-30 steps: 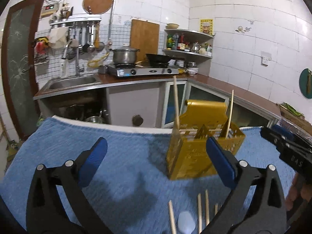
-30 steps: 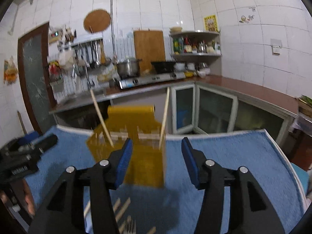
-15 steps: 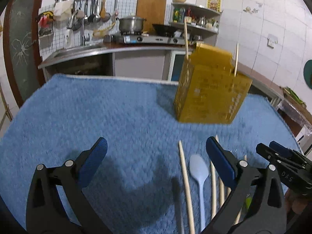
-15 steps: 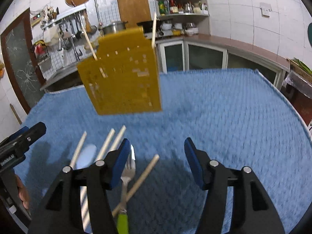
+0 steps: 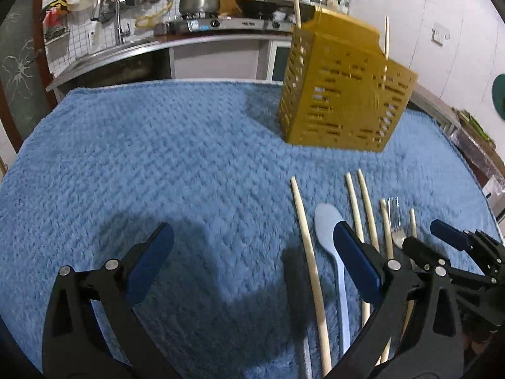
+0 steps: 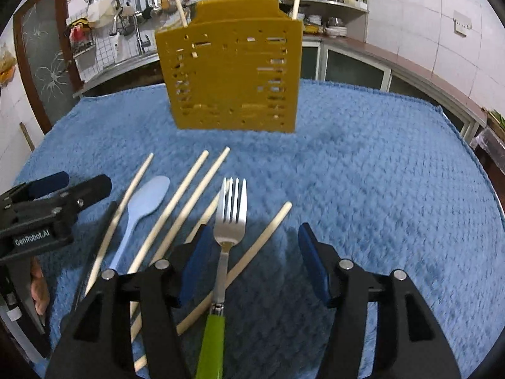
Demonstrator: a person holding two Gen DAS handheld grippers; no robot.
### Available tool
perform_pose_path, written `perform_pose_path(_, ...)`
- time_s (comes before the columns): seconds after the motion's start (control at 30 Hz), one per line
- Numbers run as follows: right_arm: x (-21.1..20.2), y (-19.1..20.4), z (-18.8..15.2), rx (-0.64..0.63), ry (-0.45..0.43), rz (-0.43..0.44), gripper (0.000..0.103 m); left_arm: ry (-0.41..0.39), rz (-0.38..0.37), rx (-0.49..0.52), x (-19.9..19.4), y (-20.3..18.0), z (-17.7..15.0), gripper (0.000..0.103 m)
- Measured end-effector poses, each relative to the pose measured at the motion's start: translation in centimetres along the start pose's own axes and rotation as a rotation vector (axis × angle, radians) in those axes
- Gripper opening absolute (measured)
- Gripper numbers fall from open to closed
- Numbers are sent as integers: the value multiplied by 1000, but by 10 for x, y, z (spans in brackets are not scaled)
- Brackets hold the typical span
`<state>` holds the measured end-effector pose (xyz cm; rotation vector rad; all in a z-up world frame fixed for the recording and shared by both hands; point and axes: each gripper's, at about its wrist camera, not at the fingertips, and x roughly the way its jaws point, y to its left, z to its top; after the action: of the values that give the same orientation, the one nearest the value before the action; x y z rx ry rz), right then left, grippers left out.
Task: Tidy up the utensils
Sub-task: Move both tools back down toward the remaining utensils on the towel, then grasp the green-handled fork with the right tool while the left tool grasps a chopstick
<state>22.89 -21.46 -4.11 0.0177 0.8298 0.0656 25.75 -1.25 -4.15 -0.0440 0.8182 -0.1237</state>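
— What sort of place?
— A home kitchen: tiled walls, a pot on a gas stove, a sink with hanging ladles, and a shelf of bottles.

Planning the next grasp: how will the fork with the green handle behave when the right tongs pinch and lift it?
The fork looks stiff, with a metal head, so it should not bend. Its smooth green handle may slip between the pads. It lies across a chopstick on the soft blue towel, so lifting it might nudge that stick.
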Motion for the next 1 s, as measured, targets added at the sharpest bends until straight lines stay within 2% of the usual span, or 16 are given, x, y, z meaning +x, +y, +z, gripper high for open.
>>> perform_pose_path(0.07, 1, 0, -2, 0, 14, 2, 54, 10, -2, 4, 1, -1, -1, 97)
perform_pose_path(0.13, 1, 1, -3, 2, 26, 17, 46, 28, -5, 6, 2, -3, -3, 96)
perform_pose_path(0.2, 2, 6, -4, -11, 38, 20, 37, 62, -29, 7, 5, -5, -4, 88)
perform_pose_path(0.27, 6, 9, -6, -36, 49, 3, 31, 97, -56, 0, 10, -6, -6, 76)
perform_pose_path(0.33, 6, 10, -6, -35, 49, 0, 29, 105, -50, 7, 12, -8, -8, 73)
perform_pose_path(0.4, 5, 7, -4, -31, 47, -13, 19, 99, -45, 24, 12, -12, -9, 71)
perform_pose_path(0.73, 14, -1, 7, 18, 75, 20, 17, 113, -42, 36, 31, -22, 7, 65)
perform_pose_path(0.9, 22, -1, 18, 27, 87, 10, 17, 115, 13, 88, 38, -33, 10, 63)
perform_pose_path(1.0, 29, 0, 29, 16, 114, 9, 15, 117, 18, 96, 41, -36, 13, 58)
